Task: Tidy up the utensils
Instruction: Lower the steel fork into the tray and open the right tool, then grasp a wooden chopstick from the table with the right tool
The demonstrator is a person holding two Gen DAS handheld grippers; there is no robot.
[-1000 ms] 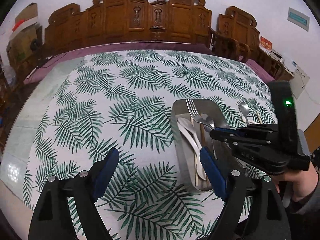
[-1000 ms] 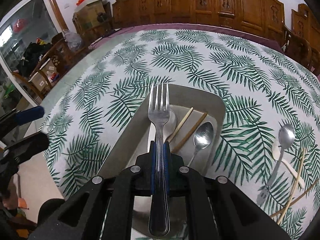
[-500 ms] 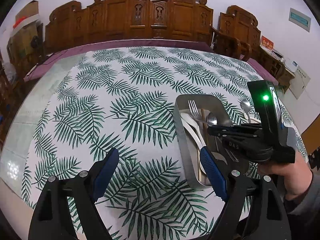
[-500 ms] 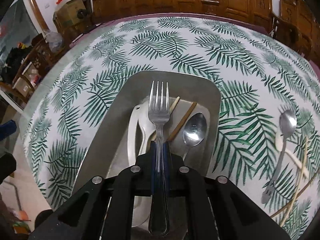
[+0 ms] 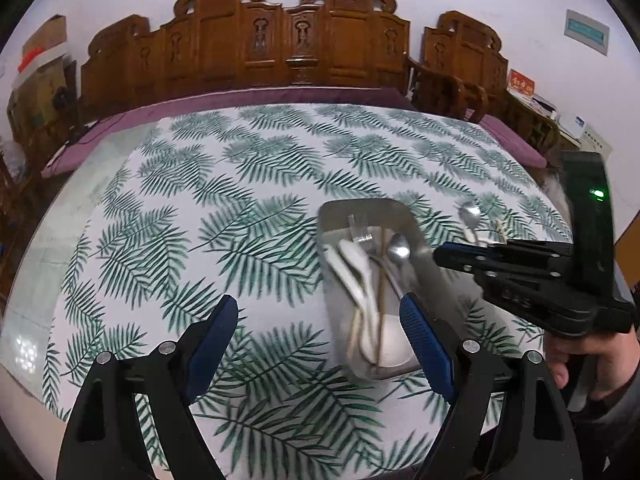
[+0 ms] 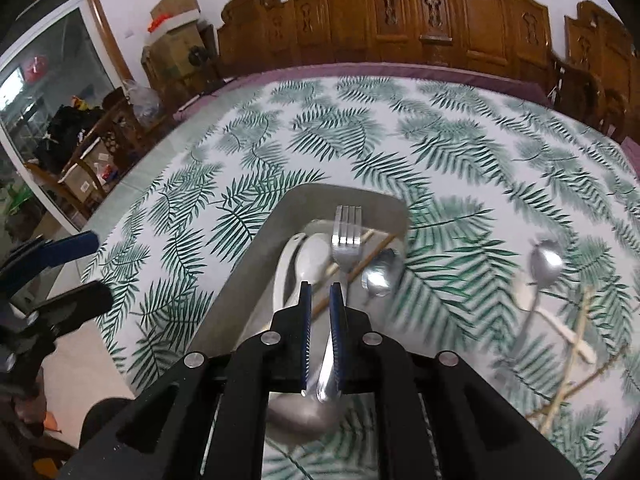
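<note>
A metal tray (image 5: 416, 232) (image 6: 256, 280) lies on the leaf-print tablecloth and holds a white spoon (image 6: 308, 260), a metal spoon (image 6: 382, 272), chopsticks (image 6: 352, 268) and a metal fork (image 6: 346, 236). My right gripper (image 6: 320, 312) hovers over the tray with its jaws slightly parted; the fork's handle runs loose between them, its head blurred. My left gripper (image 5: 320, 328) is wide open and empty, just left of the tray's near end. The right gripper also shows in the left wrist view (image 5: 460, 252).
A metal spoon (image 6: 546, 264), a white spoon (image 6: 568, 332) and chopsticks (image 6: 576, 344) lie on the cloth right of the tray. Carved wooden chairs (image 5: 288, 40) line the far side. The table's near edge (image 6: 100, 340) is by my left gripper.
My right gripper's jaws have parted and let go of the fork, which now drops into the tray. The right gripper has drawn back and up. The left gripper stays open.
</note>
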